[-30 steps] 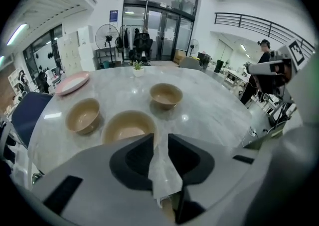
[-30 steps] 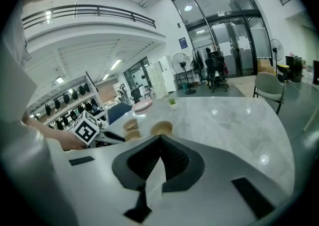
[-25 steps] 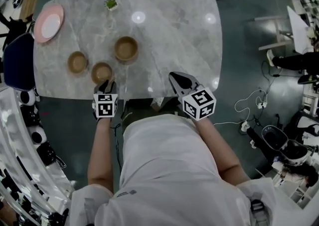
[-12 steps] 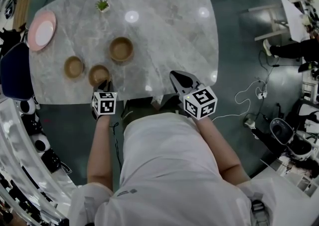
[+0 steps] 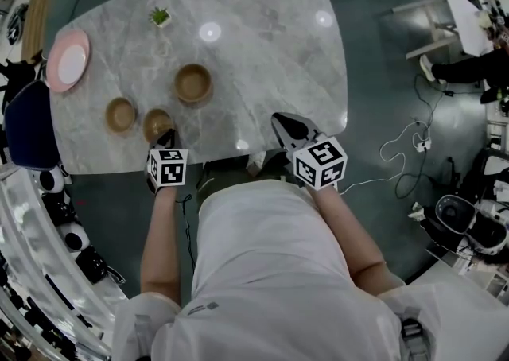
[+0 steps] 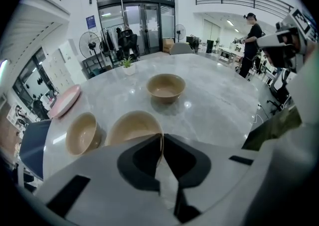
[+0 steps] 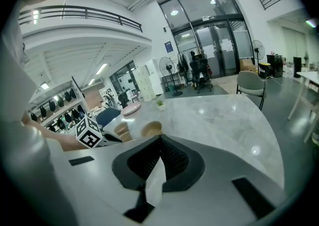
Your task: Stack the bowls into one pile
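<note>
Three tan bowls stand on the marble table (image 5: 262, 49): a larger one (image 5: 193, 83) in the middle, a small one (image 5: 121, 114) to the left, and a near one (image 5: 157, 124) by the front edge. My left gripper (image 5: 165, 140) is at the near bowl's closest rim. In the left gripper view the jaws are shut with a thin tan strip of that bowl (image 6: 133, 126) pinched between them; the other bowls (image 6: 82, 133) (image 6: 166, 86) stand apart. My right gripper (image 5: 280, 120) hangs over the table's front edge, shut on nothing (image 7: 160, 138).
A pink plate (image 5: 69, 61) lies at the table's far left corner and a small potted plant (image 5: 160, 16) stands at the back. A dark blue chair (image 5: 24, 121) is at the table's left side. A person (image 6: 251, 41) stands beyond the table.
The head view has shifted a little. The left gripper stays at the near bowl's rim and the right gripper holds its place at the front edge.
</note>
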A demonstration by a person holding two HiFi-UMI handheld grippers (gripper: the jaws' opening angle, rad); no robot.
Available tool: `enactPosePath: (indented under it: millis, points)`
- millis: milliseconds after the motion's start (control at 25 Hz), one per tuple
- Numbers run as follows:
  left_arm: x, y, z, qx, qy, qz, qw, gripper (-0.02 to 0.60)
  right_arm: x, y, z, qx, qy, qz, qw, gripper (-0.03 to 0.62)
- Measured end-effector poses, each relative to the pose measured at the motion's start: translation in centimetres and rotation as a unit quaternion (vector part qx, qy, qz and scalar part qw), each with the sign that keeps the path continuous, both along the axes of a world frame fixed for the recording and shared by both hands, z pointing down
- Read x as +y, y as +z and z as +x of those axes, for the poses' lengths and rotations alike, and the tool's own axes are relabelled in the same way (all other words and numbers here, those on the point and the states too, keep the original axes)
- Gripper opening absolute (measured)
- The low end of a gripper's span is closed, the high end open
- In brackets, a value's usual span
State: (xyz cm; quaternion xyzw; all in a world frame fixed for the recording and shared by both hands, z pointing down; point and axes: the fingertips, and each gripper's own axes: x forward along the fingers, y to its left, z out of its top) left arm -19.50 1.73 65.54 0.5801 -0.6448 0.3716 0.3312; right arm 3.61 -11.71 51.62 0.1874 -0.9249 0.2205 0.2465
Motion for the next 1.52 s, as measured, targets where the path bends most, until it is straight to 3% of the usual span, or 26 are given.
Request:
enactPosePath:
  millis: [400, 760, 1520]
  points:
    - [-0.8, -2.8, -0.4, -0.031, 0.017, 0.002, 0.9994, 0.017, -0.3, -0.7, 0.1, -0.021, 0.012, -0.005, 1.000, 0.008]
    - [-4.4, -6.1, -0.5, -0.047, 0.038, 0.027, 0.9978, 0.018, -1.7, -1.2, 0.2, -0.031, 0.026, -0.001, 0.999, 0.008]
    - [-12.6, -6.0, 3.5, -0.044, 0.152, 0.030, 0.9870, 0.018, -3.9, -1.5, 5.0, -0.028, 0.122, 0.002, 0.992, 0.008]
